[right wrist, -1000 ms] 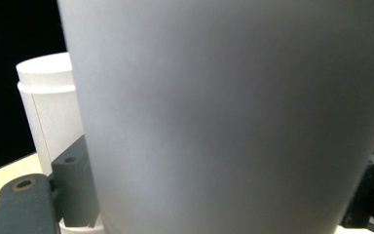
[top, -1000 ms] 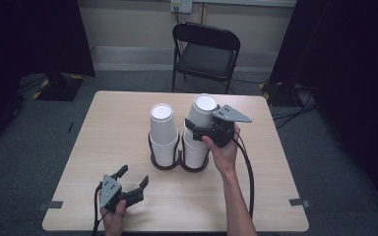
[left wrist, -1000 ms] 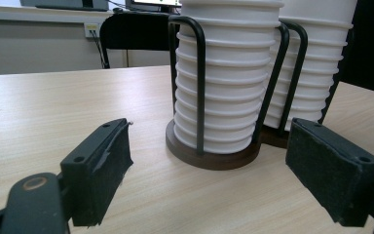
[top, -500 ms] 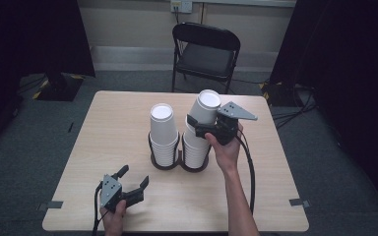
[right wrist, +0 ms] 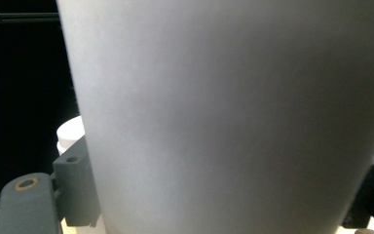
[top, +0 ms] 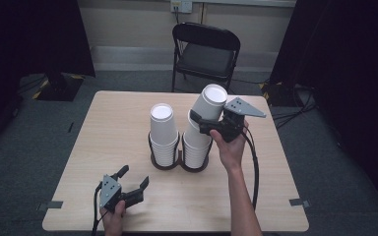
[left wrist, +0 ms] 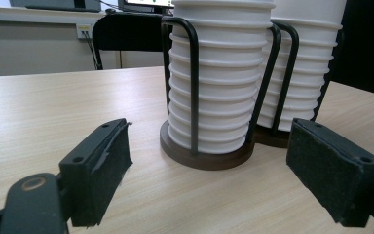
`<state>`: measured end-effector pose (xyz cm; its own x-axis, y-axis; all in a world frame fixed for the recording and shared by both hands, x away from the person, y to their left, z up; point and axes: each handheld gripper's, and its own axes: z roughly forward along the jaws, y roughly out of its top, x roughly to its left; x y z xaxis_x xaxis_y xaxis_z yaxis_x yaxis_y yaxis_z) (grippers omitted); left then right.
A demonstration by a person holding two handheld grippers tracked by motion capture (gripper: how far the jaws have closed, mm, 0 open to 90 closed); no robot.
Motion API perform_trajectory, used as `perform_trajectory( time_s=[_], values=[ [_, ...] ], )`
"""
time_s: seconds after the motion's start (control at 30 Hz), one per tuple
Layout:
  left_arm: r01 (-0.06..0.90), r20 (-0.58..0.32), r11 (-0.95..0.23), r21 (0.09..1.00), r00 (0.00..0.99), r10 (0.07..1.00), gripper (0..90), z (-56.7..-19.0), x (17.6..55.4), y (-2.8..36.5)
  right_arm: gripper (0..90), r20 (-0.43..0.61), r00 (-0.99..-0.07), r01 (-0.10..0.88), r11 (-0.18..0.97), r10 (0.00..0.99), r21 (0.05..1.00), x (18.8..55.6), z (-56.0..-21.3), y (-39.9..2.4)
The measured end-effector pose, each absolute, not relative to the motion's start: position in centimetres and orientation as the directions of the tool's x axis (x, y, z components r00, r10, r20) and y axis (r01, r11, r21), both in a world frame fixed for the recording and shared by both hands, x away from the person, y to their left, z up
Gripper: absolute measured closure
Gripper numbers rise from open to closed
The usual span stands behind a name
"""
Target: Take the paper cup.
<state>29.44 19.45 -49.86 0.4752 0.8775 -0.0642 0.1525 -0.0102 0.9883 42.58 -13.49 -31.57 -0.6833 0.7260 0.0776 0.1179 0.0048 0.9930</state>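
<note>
A black wire cup holder (top: 170, 163) stands mid-table with two stacks of upside-down white paper cups. The left stack (top: 163, 132) stands upright. My right gripper (top: 203, 121) is shut on the top white cup (top: 208, 103) of the right stack (top: 197, 145) and holds it tilted to the right, partly lifted off. That cup (right wrist: 224, 112) looms close between the jaws in the right gripper view. My left gripper (top: 132, 184) rests open near the table's front left, pointing at the holder (left wrist: 204, 158); both stacks (left wrist: 219, 78) stand beyond its open jaws.
The wooden table (top: 103, 132) has bare surface on all sides of the holder. A black folding chair (top: 204, 54) stands behind the far edge. Cables (top: 252, 167) trail from each gripper. Dark curtains flank the room.
My right gripper has raised the top cup and tipped it further right off the right stack. The left gripper has stayed where it was.
</note>
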Motion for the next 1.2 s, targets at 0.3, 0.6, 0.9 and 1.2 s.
perform_trajectory(
  time_s=[0.3,0.6,0.9,1.2],
  values=[
    [0.145,-0.05,-0.022,0.989,0.475,0.879,15.9,-49.9,29.4,19.4,14.1,0.084,-0.684,0.092,-0.029,0.725,0.995,41.6,-30.5,-14.0],
    [0.149,-0.06,-0.014,0.989,0.475,0.878,15.9,-49.9,29.4,19.4,14.2,0.075,-0.667,0.063,-0.045,0.742,0.997,39.6,-29.6,-15.7],
    [0.161,-0.085,0.007,0.987,0.483,0.872,18.9,-49.9,29.5,19.6,14.3,0.109,-0.635,0.087,-0.07,0.765,0.994,38.6,-30.2,-18.0],
    [0.189,-0.078,-0.022,0.982,0.502,0.861,19.8,-49.8,29.9,19.4,14.4,0.155,-0.597,0.124,-0.1,0.787,0.987,37.2,-31.7,-20.1]
  ],
)
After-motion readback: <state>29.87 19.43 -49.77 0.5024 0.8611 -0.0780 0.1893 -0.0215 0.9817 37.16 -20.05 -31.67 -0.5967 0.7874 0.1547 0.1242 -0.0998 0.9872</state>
